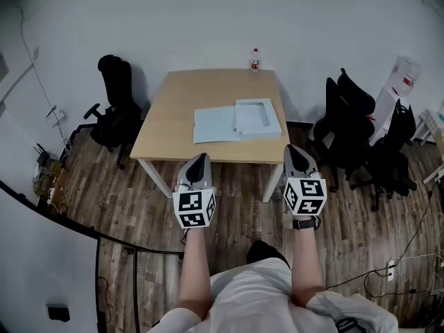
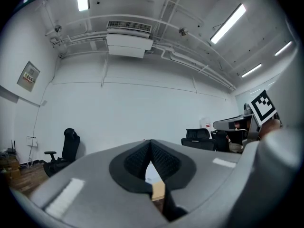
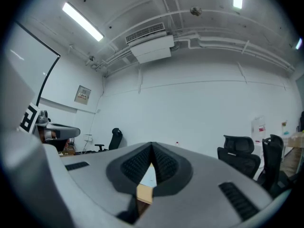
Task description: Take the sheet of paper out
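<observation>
**Both grippers shut and empty, paper ahead on the table**

I have the left gripper (image 1: 200, 158) and the right gripper (image 1: 297, 150) side by side, short of the table's (image 1: 173, 109) near edge. Each gripper's own view shows its ribbed pads meeting at the tips with nothing between them. I judge they are shut because there is nothing to grip yet.

What I take for the sheet of paper (image 1: 215, 124) lies flat ahead of both jaws, beyond their tips and closer to the left gripper's line. Its right edge touches a shallow white tray (image 1: 258, 117), which sits ahead of the right jaws. I cannot tell whether another sheet lies inside that tray. The jaws must part before either can pinch an edge.
</observation>
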The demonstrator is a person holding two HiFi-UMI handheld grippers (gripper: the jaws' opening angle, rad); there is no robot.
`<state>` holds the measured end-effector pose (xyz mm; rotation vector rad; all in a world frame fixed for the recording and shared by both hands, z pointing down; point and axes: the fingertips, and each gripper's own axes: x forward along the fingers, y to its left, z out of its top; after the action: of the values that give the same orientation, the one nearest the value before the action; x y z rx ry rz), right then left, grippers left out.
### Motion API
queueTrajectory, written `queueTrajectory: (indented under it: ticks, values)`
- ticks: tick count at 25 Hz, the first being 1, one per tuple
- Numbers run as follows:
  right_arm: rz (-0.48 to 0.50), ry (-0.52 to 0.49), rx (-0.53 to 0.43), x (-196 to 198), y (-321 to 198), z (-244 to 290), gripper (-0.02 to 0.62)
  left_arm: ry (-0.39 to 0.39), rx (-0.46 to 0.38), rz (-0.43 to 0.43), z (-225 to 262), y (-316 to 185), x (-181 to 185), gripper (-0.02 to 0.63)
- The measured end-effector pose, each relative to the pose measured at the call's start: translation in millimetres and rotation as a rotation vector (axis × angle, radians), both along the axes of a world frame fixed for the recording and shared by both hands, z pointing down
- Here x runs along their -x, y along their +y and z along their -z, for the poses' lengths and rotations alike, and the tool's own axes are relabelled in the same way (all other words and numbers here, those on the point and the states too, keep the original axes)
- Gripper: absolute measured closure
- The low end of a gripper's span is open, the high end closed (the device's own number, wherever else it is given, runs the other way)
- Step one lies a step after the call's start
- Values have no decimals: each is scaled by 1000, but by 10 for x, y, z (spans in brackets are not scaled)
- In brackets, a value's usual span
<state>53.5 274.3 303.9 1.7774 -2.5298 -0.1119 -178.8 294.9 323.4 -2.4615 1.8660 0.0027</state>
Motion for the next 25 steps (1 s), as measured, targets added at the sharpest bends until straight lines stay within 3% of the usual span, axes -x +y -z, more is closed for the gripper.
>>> queueTrajectory:
  ticks: [6,14,25]
  values:
    - [-21,37,17,-69,-381,-180,584,3,-3,-2,-62,-403,7,597]
    - [-31,-23,30,-381,-1628,-177,584,-19,-13,36,28,-1540,-87,597]
    - [100,21,13,-281,-3058,-50,584,-17,-15,52,83,-2973,-412,597]
